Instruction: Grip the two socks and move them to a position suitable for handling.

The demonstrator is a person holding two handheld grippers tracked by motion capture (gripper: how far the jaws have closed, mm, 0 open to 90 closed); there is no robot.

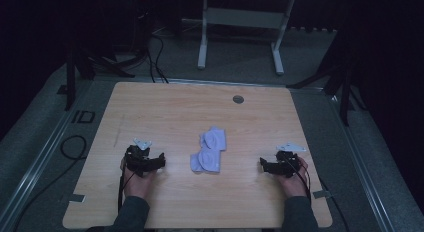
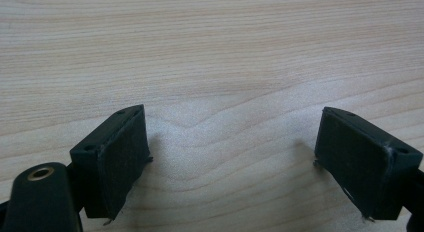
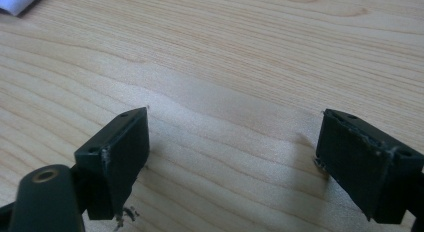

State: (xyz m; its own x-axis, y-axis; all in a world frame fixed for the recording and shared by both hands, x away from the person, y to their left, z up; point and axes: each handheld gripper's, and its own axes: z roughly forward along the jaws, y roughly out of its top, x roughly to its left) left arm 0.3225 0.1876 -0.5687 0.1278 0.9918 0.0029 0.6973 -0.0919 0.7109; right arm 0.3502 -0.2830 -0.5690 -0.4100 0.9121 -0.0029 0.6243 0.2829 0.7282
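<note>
On the wooden table point(image 1: 165, 112), 2 pale socks point(image 1: 209, 151) lie in a small heap near the middle, one overlapping the other. The left hand-held gripper point(image 1: 159, 161) rests on the table well to the left of the socks, its jaws spread wide with bare wood between them, as the left gripper view shows. The right hand-held gripper point(image 1: 262, 165) rests well to the right of them, jaws equally wide and holding nothing. In the right gripper view a white corner of a sock point(image 3: 17, 1) sits at the upper left edge.
</note>
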